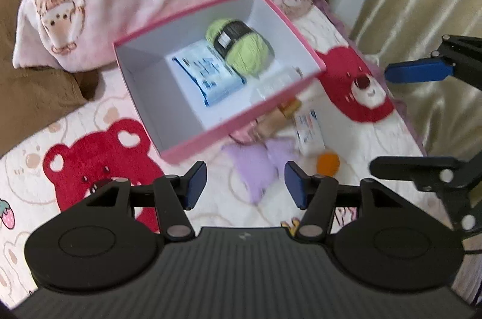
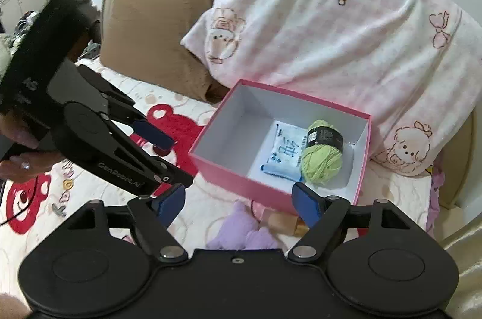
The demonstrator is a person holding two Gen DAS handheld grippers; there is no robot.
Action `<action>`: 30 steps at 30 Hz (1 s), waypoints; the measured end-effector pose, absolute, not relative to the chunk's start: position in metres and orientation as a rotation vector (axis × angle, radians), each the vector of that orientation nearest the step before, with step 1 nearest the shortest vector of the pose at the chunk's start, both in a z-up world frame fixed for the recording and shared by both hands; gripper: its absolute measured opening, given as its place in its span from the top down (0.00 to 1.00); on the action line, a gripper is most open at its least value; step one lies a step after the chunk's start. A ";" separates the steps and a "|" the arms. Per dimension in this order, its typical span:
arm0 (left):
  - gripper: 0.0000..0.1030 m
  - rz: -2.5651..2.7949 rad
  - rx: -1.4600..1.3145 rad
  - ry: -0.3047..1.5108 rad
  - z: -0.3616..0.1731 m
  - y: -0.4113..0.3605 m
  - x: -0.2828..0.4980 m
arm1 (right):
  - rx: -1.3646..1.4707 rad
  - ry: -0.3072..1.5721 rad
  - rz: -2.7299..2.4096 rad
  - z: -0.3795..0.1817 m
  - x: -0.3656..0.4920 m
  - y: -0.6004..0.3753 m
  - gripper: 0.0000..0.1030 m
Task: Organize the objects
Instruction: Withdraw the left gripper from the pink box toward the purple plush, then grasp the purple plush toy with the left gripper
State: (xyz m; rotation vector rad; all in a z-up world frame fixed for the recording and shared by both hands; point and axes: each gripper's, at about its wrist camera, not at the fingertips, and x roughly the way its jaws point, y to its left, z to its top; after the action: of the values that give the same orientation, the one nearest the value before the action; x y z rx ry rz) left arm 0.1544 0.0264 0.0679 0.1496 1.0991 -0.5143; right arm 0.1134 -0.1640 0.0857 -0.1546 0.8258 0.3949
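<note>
A pink box (image 1: 192, 152) with a white inside stands open on the bed. In it lie a green yarn ball (image 1: 241, 48), a blue-and-white tissue pack (image 1: 208, 75) and a pale clear item (image 1: 277, 82). Just outside its near corner lie a purple plush (image 1: 256, 165), an orange ball (image 1: 327, 164), a small white-and-blue carton (image 1: 308, 135) and a brown bottle (image 1: 280, 117). My left gripper (image 1: 245, 183) hangs open and empty above the plush. My right gripper (image 2: 238, 204) is open and empty too, near the box (image 2: 235, 171), over the plush (image 2: 241, 231).
A pink cartoon-print pillow (image 2: 331, 33) and a brown pillow (image 2: 156, 33) lean behind the box against the headboard. A beige curtain (image 1: 421, 3) hangs beyond the bed's right edge. Small trinkets (image 2: 64, 186) lie on the red-bear bedspread (image 1: 99, 162) to the left.
</note>
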 end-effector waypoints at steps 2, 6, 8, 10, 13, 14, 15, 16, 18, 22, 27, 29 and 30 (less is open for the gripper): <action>0.44 -0.516 0.144 1.113 0.060 0.028 0.148 | -0.153 0.822 0.399 0.081 0.100 -0.164 0.19; 0.44 -0.534 0.110 1.135 0.039 0.033 0.139 | -0.127 0.819 0.410 0.061 0.079 -0.165 0.18; 0.44 -0.544 0.094 1.133 0.030 0.035 0.137 | -0.108 0.823 0.409 0.046 0.074 -0.166 0.18; 0.44 -0.536 0.090 1.117 0.020 0.037 0.135 | -0.074 0.827 0.406 0.031 0.073 -0.168 0.18; 0.44 -0.534 0.082 1.108 0.006 0.039 0.133 | -0.023 0.832 0.403 0.008 0.076 -0.172 0.18; 0.44 -0.540 0.080 1.109 0.002 0.040 0.133 | -0.016 0.830 0.400 0.001 0.077 -0.172 0.18; 0.44 -0.542 0.074 1.108 -0.003 0.041 0.132 | -0.006 0.829 0.397 -0.006 0.078 -0.173 0.18; 0.44 -0.540 0.071 1.107 -0.007 0.042 0.133 | 0.003 0.831 0.400 -0.014 0.080 -0.173 0.18; 0.44 -0.541 0.069 1.097 -0.016 0.042 0.134 | 0.024 0.834 0.403 -0.027 0.084 -0.176 0.18; 0.44 -0.537 0.027 1.073 -0.033 0.043 0.139 | 0.055 0.848 0.369 -0.055 0.097 -0.180 0.18; 0.41 -0.497 -0.056 1.006 -0.057 0.042 0.146 | 0.087 0.875 0.327 -0.086 0.116 -0.180 0.18; 0.40 -0.484 -0.082 1.009 -0.068 0.040 0.150 | 0.060 0.911 0.316 -0.095 0.129 -0.174 0.18; 0.40 -0.484 -0.100 1.016 -0.074 0.039 0.153 | 0.043 0.920 0.309 -0.099 0.136 -0.171 0.18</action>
State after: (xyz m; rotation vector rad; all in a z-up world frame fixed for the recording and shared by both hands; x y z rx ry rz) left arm 0.1528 0.0393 -0.0741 -0.0997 1.0165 -0.4840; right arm 0.1358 -0.1712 -0.0991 0.0434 0.9202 0.3093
